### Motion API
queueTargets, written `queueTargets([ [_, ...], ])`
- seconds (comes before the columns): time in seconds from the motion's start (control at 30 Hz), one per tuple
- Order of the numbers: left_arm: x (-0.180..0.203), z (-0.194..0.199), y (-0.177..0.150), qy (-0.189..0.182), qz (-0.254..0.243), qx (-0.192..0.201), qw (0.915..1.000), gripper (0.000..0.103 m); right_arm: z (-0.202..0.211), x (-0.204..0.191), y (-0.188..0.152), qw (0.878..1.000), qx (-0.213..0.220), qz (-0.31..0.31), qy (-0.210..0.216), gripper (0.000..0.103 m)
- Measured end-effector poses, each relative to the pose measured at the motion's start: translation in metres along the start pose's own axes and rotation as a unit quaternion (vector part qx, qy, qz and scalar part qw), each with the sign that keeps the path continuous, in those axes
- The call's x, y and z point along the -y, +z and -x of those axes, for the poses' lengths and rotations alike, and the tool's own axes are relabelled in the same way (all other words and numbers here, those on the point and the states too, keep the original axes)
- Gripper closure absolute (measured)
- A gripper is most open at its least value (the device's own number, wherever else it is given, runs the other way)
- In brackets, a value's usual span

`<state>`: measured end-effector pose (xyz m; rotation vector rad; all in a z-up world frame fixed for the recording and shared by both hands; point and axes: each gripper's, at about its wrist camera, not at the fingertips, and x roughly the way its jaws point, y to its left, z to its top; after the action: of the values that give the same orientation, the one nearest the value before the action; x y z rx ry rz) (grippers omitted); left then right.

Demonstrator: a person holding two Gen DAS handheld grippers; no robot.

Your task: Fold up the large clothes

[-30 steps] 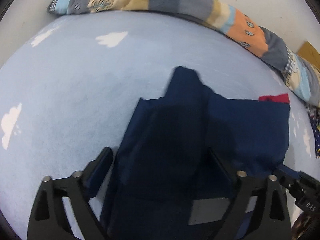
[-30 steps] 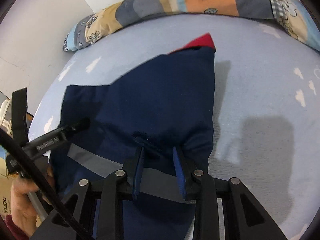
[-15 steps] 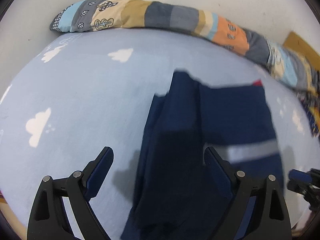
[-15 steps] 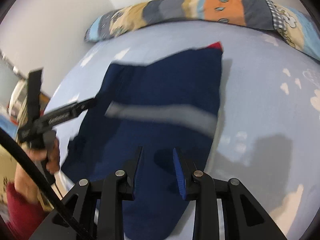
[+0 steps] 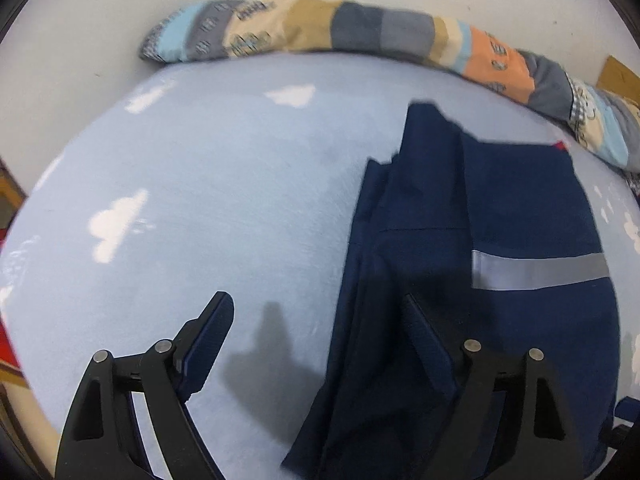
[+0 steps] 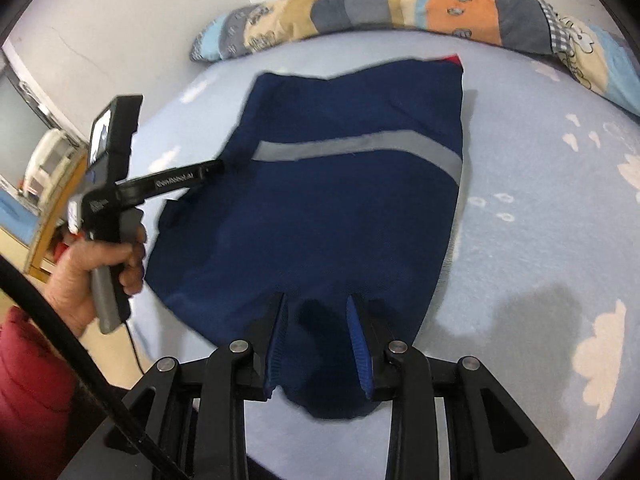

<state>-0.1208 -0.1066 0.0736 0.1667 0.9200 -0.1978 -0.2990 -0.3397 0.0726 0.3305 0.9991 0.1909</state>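
Pale blue sheet with white clouds covers the bed (image 5: 240,184), where the navy garment (image 6: 340,208), folded and crossed by a grey reflective stripe (image 6: 360,148), lies flat. The left tongs (image 5: 320,320), their jaws lately narrowing, stand released over the garment's left edge, gripping nothing. The right tongs (image 6: 318,340) hover partly parted above its near end, cloth below them unpinched. A patchwork bolster (image 5: 360,32) lines the wall.

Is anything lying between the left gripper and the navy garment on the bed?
Nothing visible. The left gripper hangs open over the garment's left edge, one finger over cloth, the other over bare bedsheet. Its jaws have just been closing a little, gripping nothing. The bolster lies far off by the wall.
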Motion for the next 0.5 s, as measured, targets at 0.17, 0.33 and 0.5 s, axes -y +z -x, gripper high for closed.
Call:
queueTargets([
  [0.17,0.008,0.051,-0.029,0.019,0.012,0.038,0.999,0.018,0.011,-0.01,-0.027,1.0,-0.001,0.007,-0.002,0.07],
  [0.33,0.026,0.077,-0.072,0.028,0.008,0.06,0.9977,0.018,0.012,-0.014,-0.035,1.0,0.003,0.021,-0.017,0.07],
  [0.5,0.038,0.059,-0.095,0.035,-0.001,0.033,0.9988,0.018,0.008,-0.009,-0.032,1.0,0.01,0.02,-0.018,0.07],
])
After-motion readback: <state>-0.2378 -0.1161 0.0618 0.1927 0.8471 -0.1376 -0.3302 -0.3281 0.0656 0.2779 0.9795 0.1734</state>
